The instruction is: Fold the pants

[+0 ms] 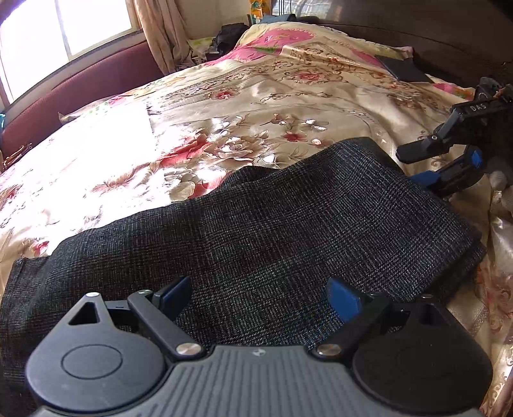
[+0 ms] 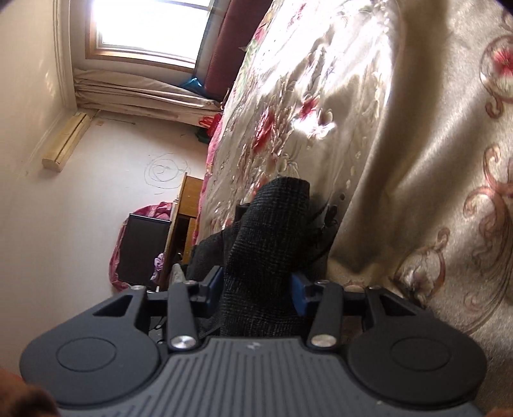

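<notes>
**Charcoal plaid pants, partly folded on the bed**

Dark woven pants [image 1: 256,224] lie doubled on a floral satin bedspread [image 1: 224,106]. Left gripper [image 1: 259,298] hovers above them, fingers apart. Right gripper [image 2: 256,285] is clamped on a raised fold. Judging by this, another fold remains. A window [image 1: 64,29] lies beyond the bedspread.

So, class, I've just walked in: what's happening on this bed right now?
A person holding a gripper in each hand is folding dark checked pants on a floral bedspread. The left gripper is open, low over the near edge of the pants. The right gripper has cloth between its fingers at the pants' right end; whether it is clamped is unclear.
</notes>
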Motion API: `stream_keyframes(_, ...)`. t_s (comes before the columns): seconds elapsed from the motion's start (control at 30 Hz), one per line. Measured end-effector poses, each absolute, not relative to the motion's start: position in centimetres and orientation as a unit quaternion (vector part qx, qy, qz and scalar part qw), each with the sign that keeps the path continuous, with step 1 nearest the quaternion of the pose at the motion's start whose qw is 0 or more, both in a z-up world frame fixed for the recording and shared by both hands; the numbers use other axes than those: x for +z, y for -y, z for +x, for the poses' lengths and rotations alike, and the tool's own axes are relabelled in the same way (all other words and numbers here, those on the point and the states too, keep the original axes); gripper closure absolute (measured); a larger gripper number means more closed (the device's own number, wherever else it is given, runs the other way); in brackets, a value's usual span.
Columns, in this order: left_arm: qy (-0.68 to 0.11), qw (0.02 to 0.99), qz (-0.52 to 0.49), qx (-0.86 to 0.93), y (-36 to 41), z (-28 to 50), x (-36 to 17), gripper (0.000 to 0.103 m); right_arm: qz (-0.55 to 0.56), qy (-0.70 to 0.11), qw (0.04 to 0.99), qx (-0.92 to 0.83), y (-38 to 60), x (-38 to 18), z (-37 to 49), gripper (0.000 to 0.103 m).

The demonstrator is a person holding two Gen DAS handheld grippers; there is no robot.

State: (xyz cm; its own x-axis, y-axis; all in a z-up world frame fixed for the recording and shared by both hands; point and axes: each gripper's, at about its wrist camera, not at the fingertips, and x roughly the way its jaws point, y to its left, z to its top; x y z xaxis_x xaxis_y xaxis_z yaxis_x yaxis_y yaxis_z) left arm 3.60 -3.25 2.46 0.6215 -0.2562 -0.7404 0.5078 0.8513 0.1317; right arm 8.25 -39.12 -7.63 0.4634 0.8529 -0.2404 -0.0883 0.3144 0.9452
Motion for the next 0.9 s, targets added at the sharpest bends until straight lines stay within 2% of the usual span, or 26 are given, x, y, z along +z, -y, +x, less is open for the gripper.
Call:
stream_keyframes(0.1, -0.379, 0.884, 0.168, -0.215, 3.5, 3.7, 2.4, 0.000, 0.464, -0.397, 0.737, 0.288, 39.8, -8.0, 8.8, 0.058)
stream_keyframes(0.13, -0.380, 0.884, 0.168, -0.215, 3.6, 3.7, 2.3, 0.000, 0.461, -0.401, 0.738, 0.285, 39.8, -8.3, 9.3, 0.063)
stream_keyframes(0.17, -0.381, 0.883, 0.168, -0.215, 3.6, 3.8, 2.3, 0.000, 0.460, -0.403, 0.738, 0.285, 39.6, -8.4, 9.7, 0.063)
stream_keyframes(0.33, -0.388, 0.881, 0.165, -0.213, 3.7, 4.1, 1.9, 0.000, 0.410, -0.427, 0.751, 0.292, 37.6, -7.2, 10.4, 0.060)
stream_keyframes(0.37, -0.387, 0.881, 0.168, -0.214, 3.8, 4.0, 2.0, 0.000, 0.430, -0.437, 0.733, 0.294, 37.6, -7.0, 9.9, 0.066)
stream_keyframes(0.43, -0.385, 0.879, 0.177, -0.219, 3.8, 3.7, 1.9, 0.000, 0.472, -0.407, 0.707, 0.334, 38.0, -5.7, 7.9, 0.074)
stream_keyframes(0.53, -0.385, 0.878, 0.175, -0.223, 3.6, 3.5, 1.6, 0.000, 0.440, -0.368, 0.736, 0.360, 37.7, -3.8, 6.3, 0.074)
stream_keyframes(0.63, -0.388, 0.876, 0.178, -0.222, 3.7, 3.8, 1.6, 0.000, 0.403, -0.426, 0.746, 0.316, 36.2, -6.5, 8.2, 0.056)
stream_keyframes(0.67, -0.387, 0.877, 0.181, -0.221, 3.8, 3.8, 1.7, 0.000, 0.396, -0.437, 0.746, 0.309, 35.7, -7.4, 8.6, 0.057)
stream_keyframes(0.7, -0.386, 0.877, 0.184, -0.219, 3.8, 3.7, 1.7, 0.000, 0.390, -0.439, 0.751, 0.301, 35.4, -7.7, 8.8, 0.059)
stream_keyframes(0.73, -0.387, 0.877, 0.184, -0.218, 3.8, 3.7, 1.6, 0.000, 0.389, -0.438, 0.755, 0.294, 35.4, -7.4, 8.6, 0.066)
stream_keyframes(0.77, -0.388, 0.877, 0.183, -0.217, 3.8, 3.7, 1.6, 0.000, 0.397, -0.441, 0.751, 0.288, 35.3, -7.1, 8.3, 0.079)
stream_keyframes(0.9, -0.391, 0.874, 0.189, -0.217, 4.6, 3.7, 1.9, 0.000, 0.435, -0.405, 0.752, 0.284, 36.7, -4.5, 6.1, 0.093)
